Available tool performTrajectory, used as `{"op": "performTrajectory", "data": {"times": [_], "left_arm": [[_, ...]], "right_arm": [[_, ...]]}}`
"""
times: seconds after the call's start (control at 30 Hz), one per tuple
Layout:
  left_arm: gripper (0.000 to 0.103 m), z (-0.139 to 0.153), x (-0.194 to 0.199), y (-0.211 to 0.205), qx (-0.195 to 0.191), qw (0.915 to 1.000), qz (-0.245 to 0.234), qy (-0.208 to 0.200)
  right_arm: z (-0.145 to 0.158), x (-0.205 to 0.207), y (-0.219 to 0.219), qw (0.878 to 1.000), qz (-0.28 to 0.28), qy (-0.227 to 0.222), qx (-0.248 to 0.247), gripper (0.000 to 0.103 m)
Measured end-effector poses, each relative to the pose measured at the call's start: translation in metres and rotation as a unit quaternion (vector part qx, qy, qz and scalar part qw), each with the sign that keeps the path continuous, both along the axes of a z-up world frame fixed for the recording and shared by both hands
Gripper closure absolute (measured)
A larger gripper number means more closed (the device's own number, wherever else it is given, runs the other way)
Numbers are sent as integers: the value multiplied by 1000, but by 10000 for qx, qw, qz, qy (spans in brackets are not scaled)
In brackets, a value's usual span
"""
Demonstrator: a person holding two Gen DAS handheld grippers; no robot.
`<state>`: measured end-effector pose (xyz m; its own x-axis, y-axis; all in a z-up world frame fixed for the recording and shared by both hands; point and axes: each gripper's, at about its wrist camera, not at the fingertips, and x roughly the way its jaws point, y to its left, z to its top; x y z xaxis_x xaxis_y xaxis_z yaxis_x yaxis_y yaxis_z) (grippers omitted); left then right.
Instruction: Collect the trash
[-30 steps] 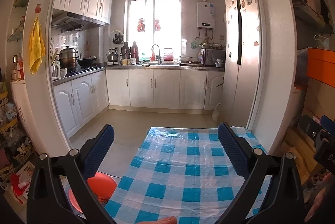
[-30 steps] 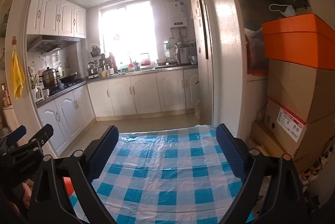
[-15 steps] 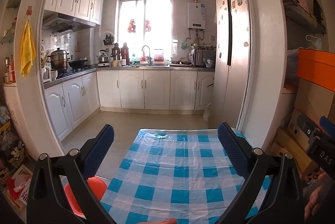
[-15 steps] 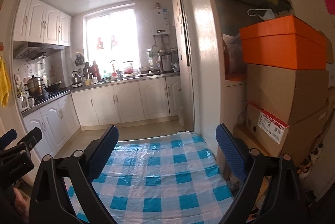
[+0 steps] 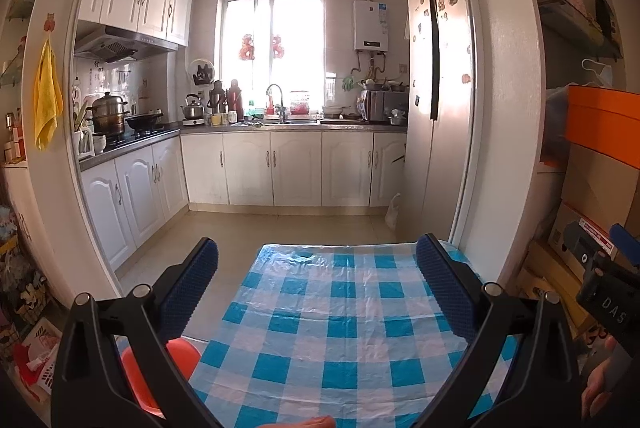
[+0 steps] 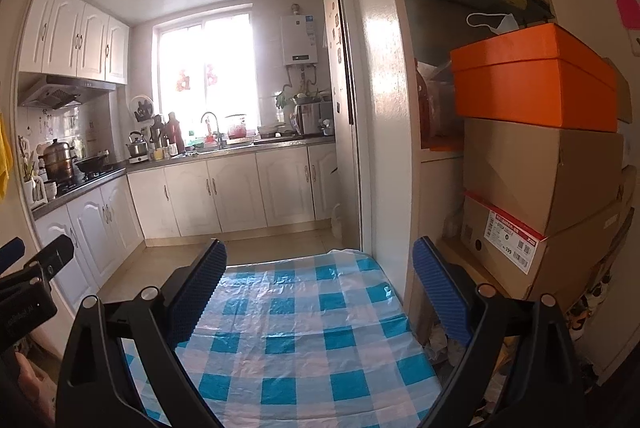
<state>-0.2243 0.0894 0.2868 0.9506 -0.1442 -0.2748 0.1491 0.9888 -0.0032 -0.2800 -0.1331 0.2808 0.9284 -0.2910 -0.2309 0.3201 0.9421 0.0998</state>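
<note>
— That tablecloth (image 5: 340, 324) is a blue-and-white check, glossy like plastic.

— And the gripper pads (image 5: 190, 286)? Dark blue, ribbed, on black frames.

— At seven o'clock from the cloth, an orange-red stool (image 5: 160, 380) peeks out.

— Yellow towel (image 5: 47, 95) at nine o'clock, on the white doorframe.

— White cabinets (image 5: 296, 167) at twelve o'clock, red ornaments (image 5: 262, 47) in the window.

— At two o'clock, an orange box (image 6: 536, 77) over plain brown cartons (image 6: 540, 167).
</note>
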Motion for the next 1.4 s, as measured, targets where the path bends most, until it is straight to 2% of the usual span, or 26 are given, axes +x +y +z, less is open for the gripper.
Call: {"op": "performTrajectory", "data": {"times": [1.0, 1.3, 1.4], "left_arm": [[4, -14, 16, -3, -41, 9998, 12, 203], [4, -28, 27, -6, -40, 9996, 65, 286], [4, -44, 40, -10, -6, 9987, 4, 505]], "right_arm": [[-6, 8, 0, 9999, 60, 97, -18, 10], [-23, 26, -2, 9993, 181, 311, 56, 10], [-36, 38, -4, 9984, 236, 493, 110, 10]]}}
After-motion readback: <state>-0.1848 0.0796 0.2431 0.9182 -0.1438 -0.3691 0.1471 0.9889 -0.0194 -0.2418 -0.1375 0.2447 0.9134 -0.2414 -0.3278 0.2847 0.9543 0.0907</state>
